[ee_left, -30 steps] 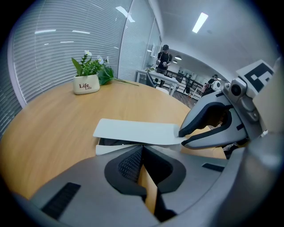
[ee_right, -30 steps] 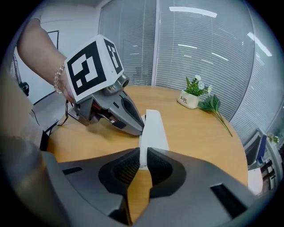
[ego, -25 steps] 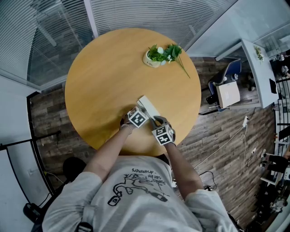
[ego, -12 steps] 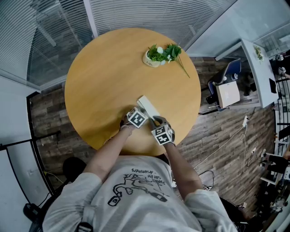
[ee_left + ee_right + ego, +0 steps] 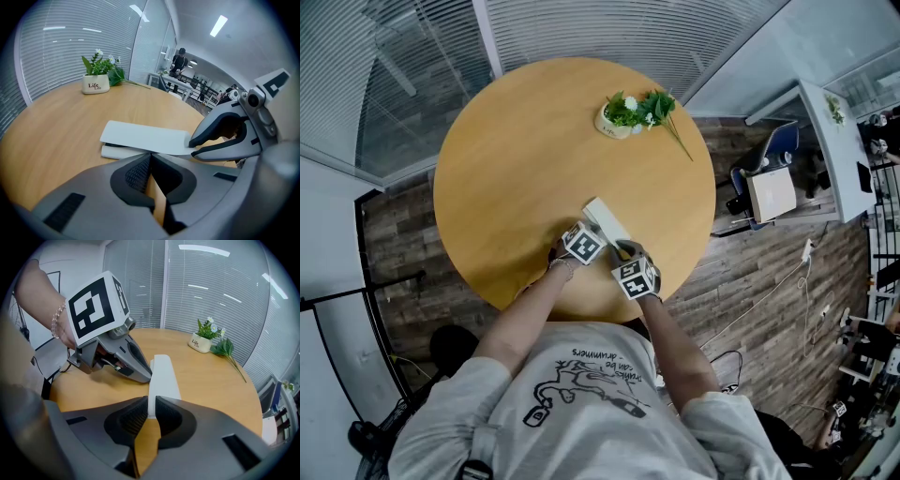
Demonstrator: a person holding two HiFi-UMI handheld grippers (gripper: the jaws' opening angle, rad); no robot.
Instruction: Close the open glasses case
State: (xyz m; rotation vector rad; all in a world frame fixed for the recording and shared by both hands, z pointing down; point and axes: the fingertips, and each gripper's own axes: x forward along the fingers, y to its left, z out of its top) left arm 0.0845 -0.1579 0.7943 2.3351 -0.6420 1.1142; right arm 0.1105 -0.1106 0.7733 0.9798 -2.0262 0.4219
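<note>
Glasses case (image 5: 606, 219) sits low-centre on the round table (image 5: 516, 141), lid (image 5: 145, 136) ajar. Right gripper (image 5: 149, 414) pinches the lid's near end. Left gripper (image 5: 151, 161) is clenched on nothing, tip beside the case. Closing step's underway. Next move is probably pressing the lid flat.

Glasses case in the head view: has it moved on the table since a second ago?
No. The glasses case sits in the same spot, just as far from the plant pot and the near edge of the table.

Bench (image 5: 516, 141): smooth light wood, satin sheen. Glasses case (image 5: 140, 136): matt white, smooth. Left gripper (image 5: 151, 158): grey plastic, ribbed black pads (image 5: 137, 174).
</note>
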